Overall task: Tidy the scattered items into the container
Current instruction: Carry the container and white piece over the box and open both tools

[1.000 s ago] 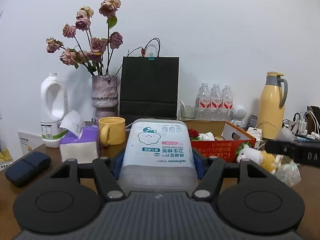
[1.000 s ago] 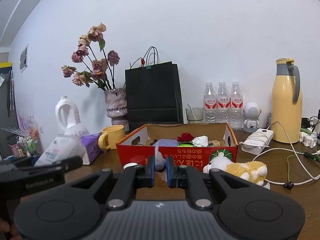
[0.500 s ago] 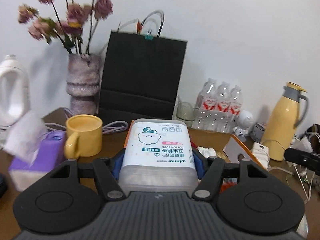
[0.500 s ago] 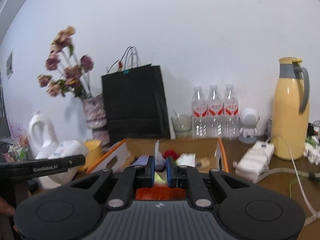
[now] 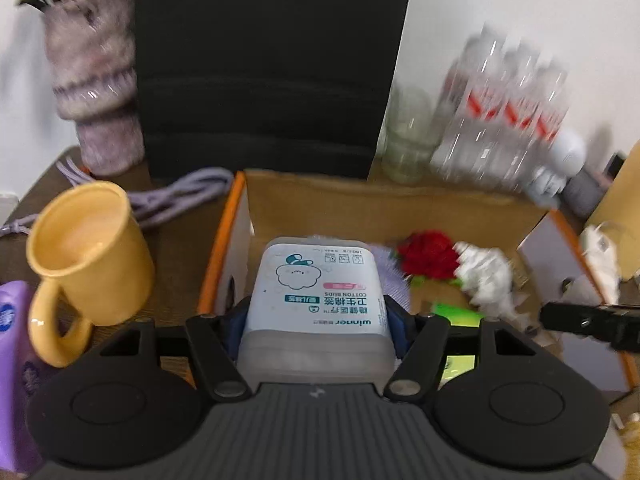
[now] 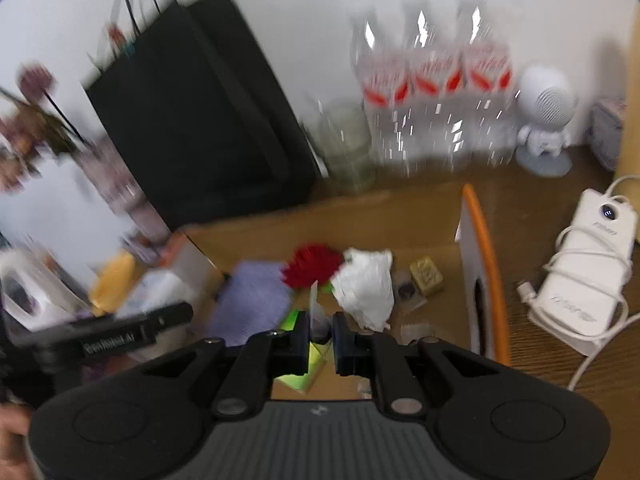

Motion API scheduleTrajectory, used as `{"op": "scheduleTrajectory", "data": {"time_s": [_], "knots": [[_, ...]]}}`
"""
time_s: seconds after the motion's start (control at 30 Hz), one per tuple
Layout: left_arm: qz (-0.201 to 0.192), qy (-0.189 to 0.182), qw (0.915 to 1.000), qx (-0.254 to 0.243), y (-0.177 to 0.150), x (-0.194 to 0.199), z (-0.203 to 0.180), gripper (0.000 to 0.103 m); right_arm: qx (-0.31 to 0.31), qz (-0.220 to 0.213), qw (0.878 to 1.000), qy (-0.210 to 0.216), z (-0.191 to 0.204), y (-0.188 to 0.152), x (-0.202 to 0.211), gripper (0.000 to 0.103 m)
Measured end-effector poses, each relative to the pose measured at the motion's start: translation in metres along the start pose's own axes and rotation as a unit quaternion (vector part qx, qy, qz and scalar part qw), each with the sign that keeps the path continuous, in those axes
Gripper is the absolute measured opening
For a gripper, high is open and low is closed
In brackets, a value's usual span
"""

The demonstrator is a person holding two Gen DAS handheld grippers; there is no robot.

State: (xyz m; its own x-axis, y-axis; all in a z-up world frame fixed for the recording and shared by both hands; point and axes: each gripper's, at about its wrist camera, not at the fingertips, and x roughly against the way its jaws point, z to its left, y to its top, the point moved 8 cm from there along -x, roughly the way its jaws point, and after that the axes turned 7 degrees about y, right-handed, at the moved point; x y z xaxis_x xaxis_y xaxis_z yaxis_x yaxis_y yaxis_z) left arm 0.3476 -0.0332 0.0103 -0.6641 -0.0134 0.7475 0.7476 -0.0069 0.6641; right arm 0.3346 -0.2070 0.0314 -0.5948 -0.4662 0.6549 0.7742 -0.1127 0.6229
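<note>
My left gripper (image 5: pixel 316 316) is shut on a translucent cotton bud box (image 5: pixel 318 300) and holds it above the left end of the open cardboard box (image 5: pixel 360 200). My right gripper (image 6: pixel 321 334) is shut on a small clear plastic packet (image 6: pixel 314 312) and hangs over the middle of the cardboard box (image 6: pixel 476 248). Inside the box lie a red flower (image 6: pixel 314 264), crumpled white paper (image 6: pixel 366 284), a purple cloth (image 6: pixel 252 300), a green item (image 5: pixel 456 312) and a small gold packet (image 6: pixel 426 276).
A yellow mug (image 5: pixel 88 256) and a purple tissue pack (image 5: pixel 12 360) stand left of the box. Behind it are a black paper bag (image 5: pixel 268 68), a vase (image 5: pixel 96 92), water bottles (image 5: pixel 508 108) and a glass. A white power bank (image 6: pixel 584 272) with cable lies to the right.
Both grippers moved forward and tilted down over the cardboard box, each still holding its item. The view now looks into the box from above.
</note>
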Motion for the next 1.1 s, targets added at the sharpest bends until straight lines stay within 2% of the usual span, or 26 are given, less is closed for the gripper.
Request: {"op": "scheduleTrajectory", "data": {"time_s": [0.07, 0.13, 0.27, 0.33, 0.4, 0.47, 0.57, 0.6, 0.67, 0.77, 0.83, 0.93, 1.03, 1.1], "knots": [[0.020, 0.008, 0.9997, -0.010, -0.001, -0.015, -0.001, 0.067, 0.008, 0.037, 0.999, -0.025, -0.003, -0.004, -0.026, 0.010], [0.020, 0.027, 0.9989, -0.034, 0.003, -0.022, -0.003, 0.067, 0.002, 0.061, 0.998, -0.036, -0.006, -0.006, -0.043, 0.010], [0.037, 0.044, 0.9966, -0.059, 0.011, -0.036, -0.011, 0.067, 0.038, 0.098, 0.991, -0.088, -0.010, -0.009, -0.064, 0.011], [0.051, 0.047, 0.9955, -0.065, 0.013, -0.042, -0.015, 0.067, 0.048, 0.115, 0.987, -0.101, -0.010, -0.009, -0.070, 0.012], [0.066, 0.045, 0.9944, -0.069, 0.014, -0.046, -0.021, 0.072, 0.055, 0.129, 0.984, -0.108, -0.009, -0.009, -0.074, 0.013], [0.075, 0.047, 0.9937, -0.069, 0.013, -0.045, -0.022, 0.072, 0.058, 0.134, 0.982, -0.122, -0.010, -0.007, -0.075, 0.026], [0.077, 0.043, 0.9939, -0.067, 0.015, -0.035, -0.019, 0.073, 0.054, 0.134, 0.982, -0.118, -0.008, -0.005, -0.065, 0.036], [0.077, 0.039, 0.9942, -0.064, 0.018, -0.030, -0.017, 0.078, 0.053, 0.131, 0.983, -0.117, -0.007, -0.003, -0.059, 0.037], [0.079, 0.030, 0.9951, -0.053, 0.025, -0.017, -0.011, 0.085, 0.053, 0.122, 0.985, -0.113, -0.004, 0.005, -0.043, 0.046], [0.103, 0.021, 0.9933, -0.049, 0.034, 0.002, -0.006, 0.087, 0.037, 0.120, 0.986, -0.114, -0.004, 0.019, -0.019, 0.056], [0.120, 0.025, 0.9906, -0.059, 0.037, 0.016, -0.003, 0.090, 0.010, 0.129, 0.986, -0.107, -0.001, 0.026, -0.006, 0.058], [0.129, 0.041, 0.9894, -0.052, 0.042, 0.034, 0.000, 0.095, -0.008, 0.128, 0.988, -0.089, 0.015, 0.036, 0.014, 0.066], [0.127, 0.030, 0.9899, -0.054, 0.040, 0.050, -0.002, 0.098, 0.004, 0.109, 0.990, -0.089, 0.032, 0.042, 0.030, 0.075], [0.126, 0.032, 0.9895, -0.063, 0.036, 0.056, -0.004, 0.099, 0.017, 0.109, 0.990, -0.091, 0.041, 0.040, 0.035, 0.076]]}}
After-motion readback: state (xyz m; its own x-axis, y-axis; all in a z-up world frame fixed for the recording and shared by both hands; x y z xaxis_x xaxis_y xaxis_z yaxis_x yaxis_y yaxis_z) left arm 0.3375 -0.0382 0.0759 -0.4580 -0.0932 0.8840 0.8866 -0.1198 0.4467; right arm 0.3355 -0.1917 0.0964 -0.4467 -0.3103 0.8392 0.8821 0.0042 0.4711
